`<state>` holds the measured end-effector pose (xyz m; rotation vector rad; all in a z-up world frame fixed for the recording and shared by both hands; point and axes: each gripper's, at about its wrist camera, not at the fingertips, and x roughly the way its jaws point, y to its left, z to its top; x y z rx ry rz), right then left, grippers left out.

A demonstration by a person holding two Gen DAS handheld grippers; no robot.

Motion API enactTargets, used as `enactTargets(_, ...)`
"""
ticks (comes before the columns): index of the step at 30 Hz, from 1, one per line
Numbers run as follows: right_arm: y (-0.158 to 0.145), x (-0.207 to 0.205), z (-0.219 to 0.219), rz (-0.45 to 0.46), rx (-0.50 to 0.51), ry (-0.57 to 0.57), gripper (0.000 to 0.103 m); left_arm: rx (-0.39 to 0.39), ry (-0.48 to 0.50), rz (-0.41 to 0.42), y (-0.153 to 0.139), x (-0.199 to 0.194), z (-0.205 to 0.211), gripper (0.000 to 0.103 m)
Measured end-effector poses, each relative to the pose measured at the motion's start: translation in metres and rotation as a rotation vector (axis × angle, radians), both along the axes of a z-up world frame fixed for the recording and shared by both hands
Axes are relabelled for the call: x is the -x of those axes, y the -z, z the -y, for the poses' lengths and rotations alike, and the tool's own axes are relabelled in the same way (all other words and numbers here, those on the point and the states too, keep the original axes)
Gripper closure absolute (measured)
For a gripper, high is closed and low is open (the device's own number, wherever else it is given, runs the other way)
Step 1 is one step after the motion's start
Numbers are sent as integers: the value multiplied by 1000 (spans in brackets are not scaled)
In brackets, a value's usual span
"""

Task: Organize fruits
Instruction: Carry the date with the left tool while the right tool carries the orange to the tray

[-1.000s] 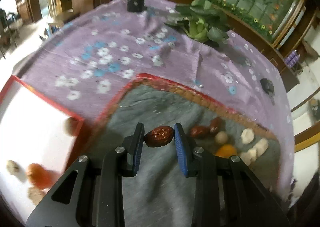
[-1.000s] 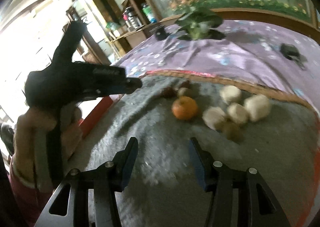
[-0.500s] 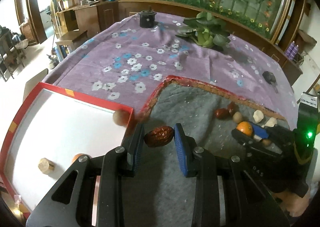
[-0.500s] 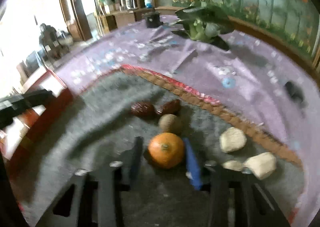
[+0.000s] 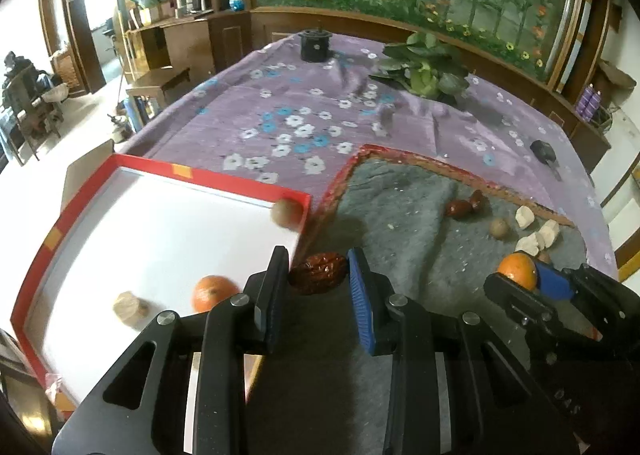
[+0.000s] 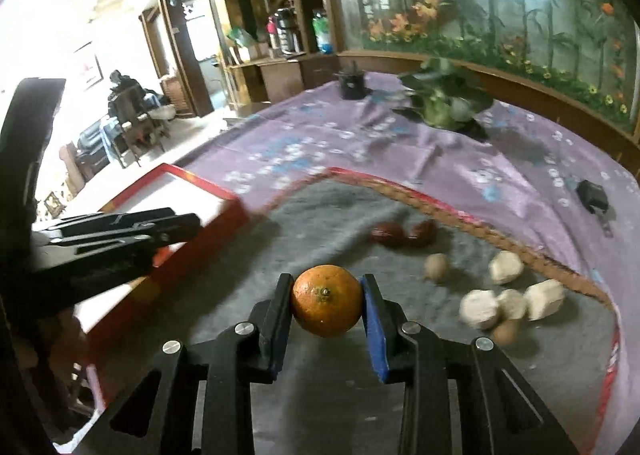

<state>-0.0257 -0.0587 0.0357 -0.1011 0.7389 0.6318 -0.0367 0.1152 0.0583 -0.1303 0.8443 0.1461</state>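
My left gripper (image 5: 319,274) is shut on a wrinkled red date (image 5: 319,273), held above the right edge of the red-rimmed white tray (image 5: 168,171). The tray holds an orange (image 5: 214,292), a round brown fruit (image 5: 287,212) and a pale chunk (image 5: 130,307). My right gripper (image 6: 326,305) is shut on an orange (image 6: 326,305) and holds it over the grey mat (image 6: 320,215); it also shows in the left wrist view (image 5: 532,283). On the mat lie two red dates (image 6: 402,233), a small brown fruit (image 6: 437,266) and several pale chunks (image 6: 508,301).
The mat and tray lie on a purple flowered tablecloth (image 5: 304,123). A leafy plant (image 5: 424,69), a black round object (image 5: 315,45) and a small black device (image 5: 543,151) sit further back. The table edge drops off left of the tray.
My left gripper has carried the date left to the tray's edge. My right gripper has closed on the orange and lifted it off the mat.
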Motion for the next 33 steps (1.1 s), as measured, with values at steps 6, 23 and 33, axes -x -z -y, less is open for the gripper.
enactTargets(6, -5, 18, -29, -2, -19, -57, 71, -12, -33, 5, 0, 19, -19, 73)
enactTargets(23, -15, 37, -111, 18, -6, -208, 71, 2, -117, -39, 8, 73, -97, 73)
enactTargets(33, -3, 6, -158, -6, 31, -237, 71, 21, -95, -75, 26, 76, -100, 73)
